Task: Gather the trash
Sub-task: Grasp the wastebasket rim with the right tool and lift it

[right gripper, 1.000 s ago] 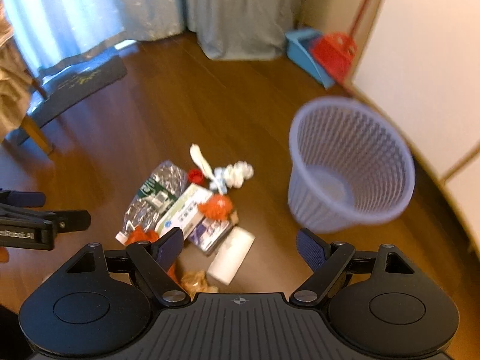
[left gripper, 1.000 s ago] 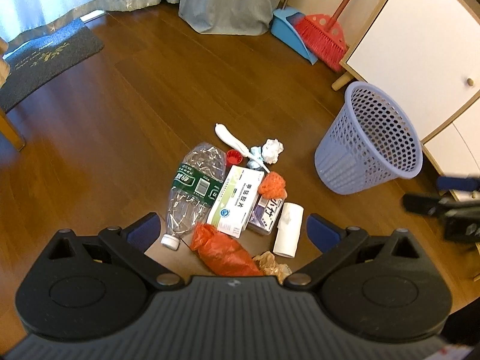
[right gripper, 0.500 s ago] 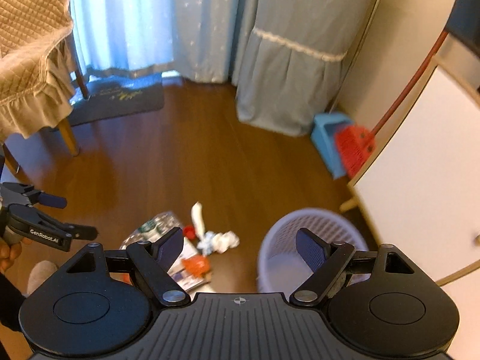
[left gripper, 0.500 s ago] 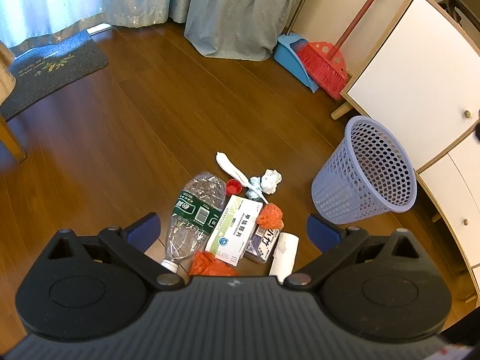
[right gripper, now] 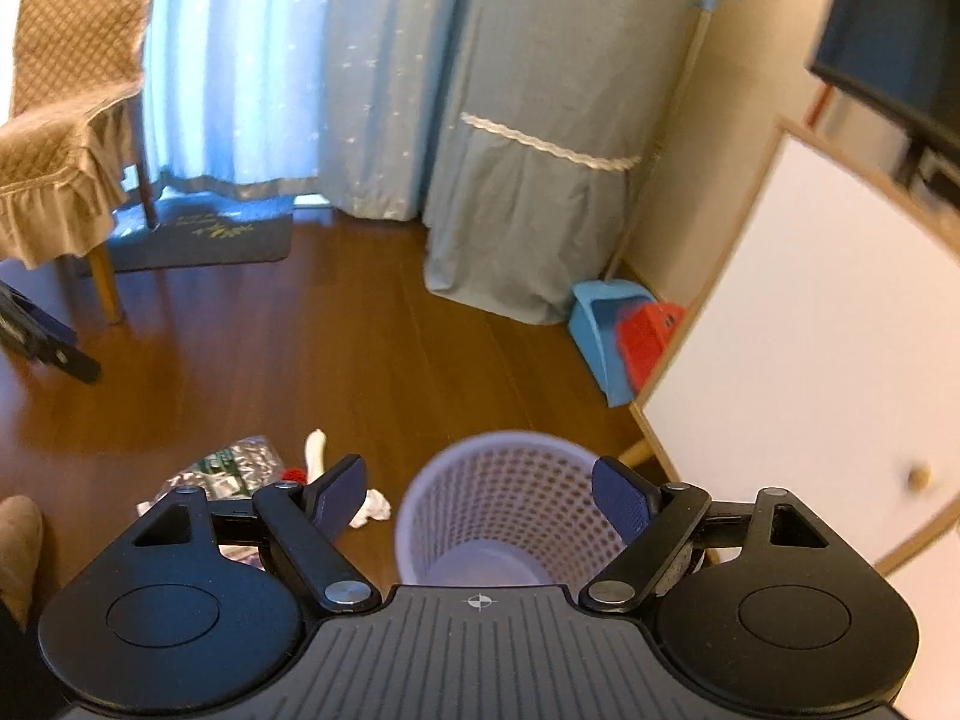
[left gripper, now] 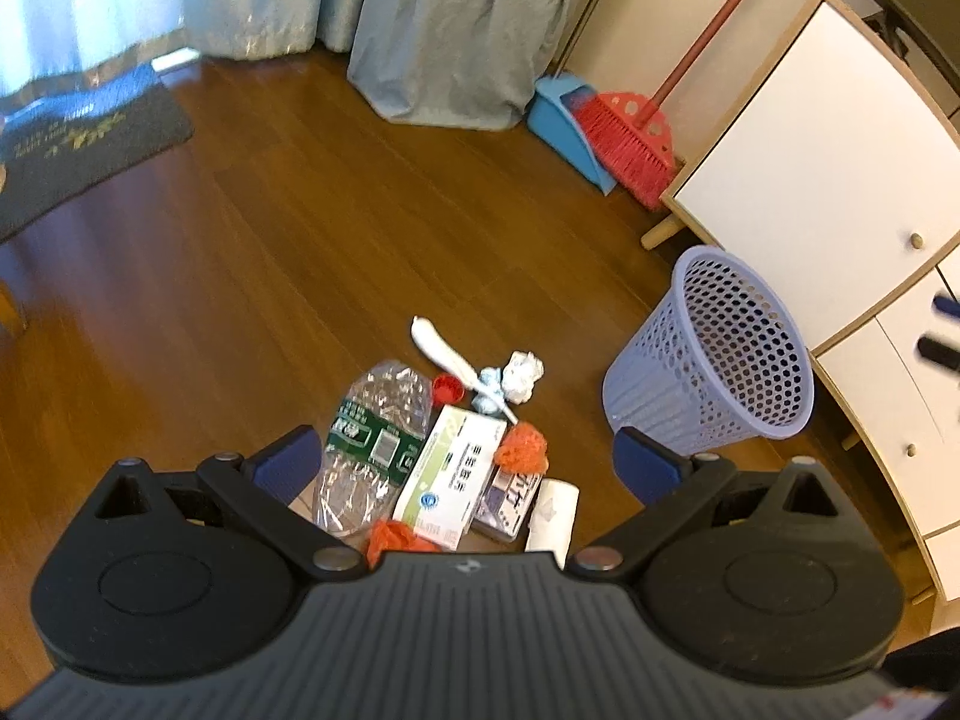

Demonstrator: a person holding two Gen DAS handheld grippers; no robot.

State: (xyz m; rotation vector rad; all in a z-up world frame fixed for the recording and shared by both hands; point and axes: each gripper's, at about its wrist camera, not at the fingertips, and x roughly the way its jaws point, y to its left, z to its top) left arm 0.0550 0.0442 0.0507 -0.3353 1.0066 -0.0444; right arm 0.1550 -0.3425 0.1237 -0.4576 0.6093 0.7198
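no legible text (box (left gripper: 451, 483) print blurred)

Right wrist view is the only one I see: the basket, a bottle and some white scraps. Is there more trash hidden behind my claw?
Observer: Yes. A white carton lies right beside the crushed bottle.
Operator: Anything smaller near it?
Observer: An orange wad sits at the carton's right edge, and a white paper roll lies on the side toward the basket.
Operator: Does the left claw hold something?
Observer: No, the left claw is open and empty above the pile.
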